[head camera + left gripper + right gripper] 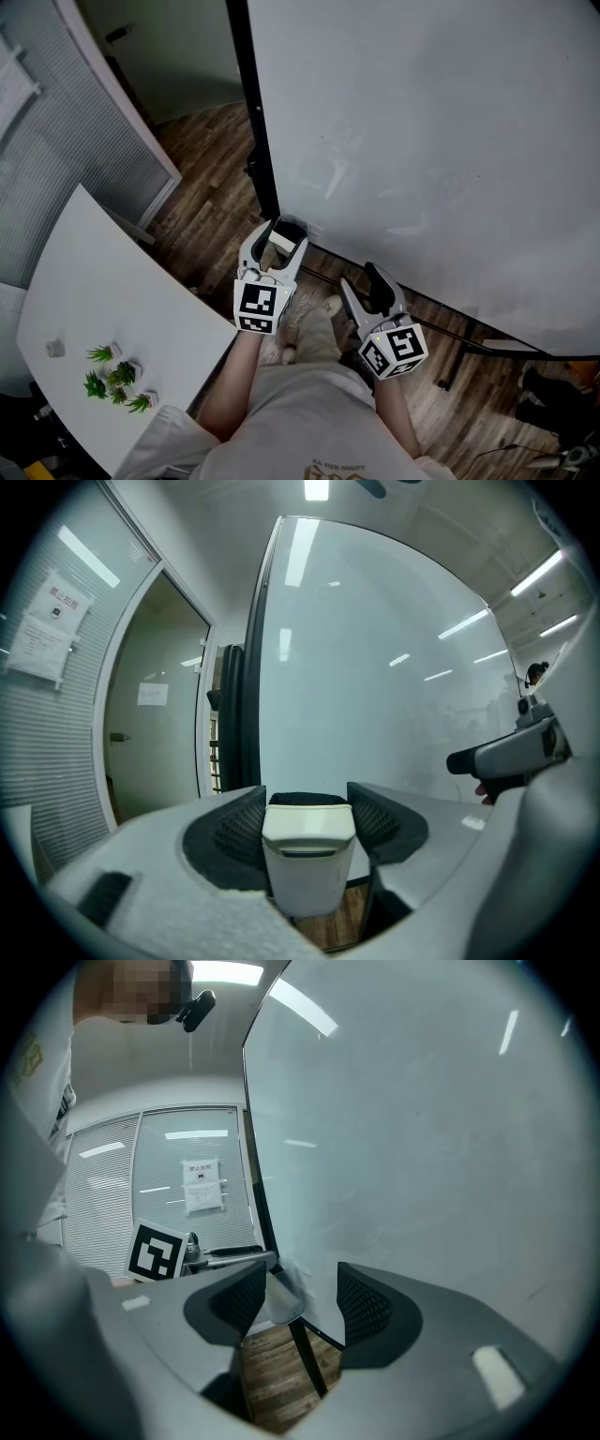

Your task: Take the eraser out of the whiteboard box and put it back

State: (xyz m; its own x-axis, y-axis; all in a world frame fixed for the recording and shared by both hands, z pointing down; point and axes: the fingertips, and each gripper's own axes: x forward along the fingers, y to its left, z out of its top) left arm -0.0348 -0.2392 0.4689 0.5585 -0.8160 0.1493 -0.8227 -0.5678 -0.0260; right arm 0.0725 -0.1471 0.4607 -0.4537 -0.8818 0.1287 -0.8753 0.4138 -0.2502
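Note:
The eraser (307,855) has a cream plastic body and black felt on its far side. My left gripper (307,808) is shut on it, with both ribbed pads against its sides. In the head view the left gripper (280,240) holds the eraser (278,243) level, close to the lower left corner of the whiteboard (431,141). To its right, my right gripper (365,283) stands open with nothing between its jaws. The right gripper (295,1293) also points at the board, with the left gripper's marker cube (155,1252) beside it. I cannot make out the whiteboard box.
The whiteboard's black frame post (255,131) runs down to the wooden floor (206,187). A white table (103,309) with small green plants (116,381) stands at the left. Behind it is a glass partition with blinds (66,141). A doorway (155,724) opens left of the board.

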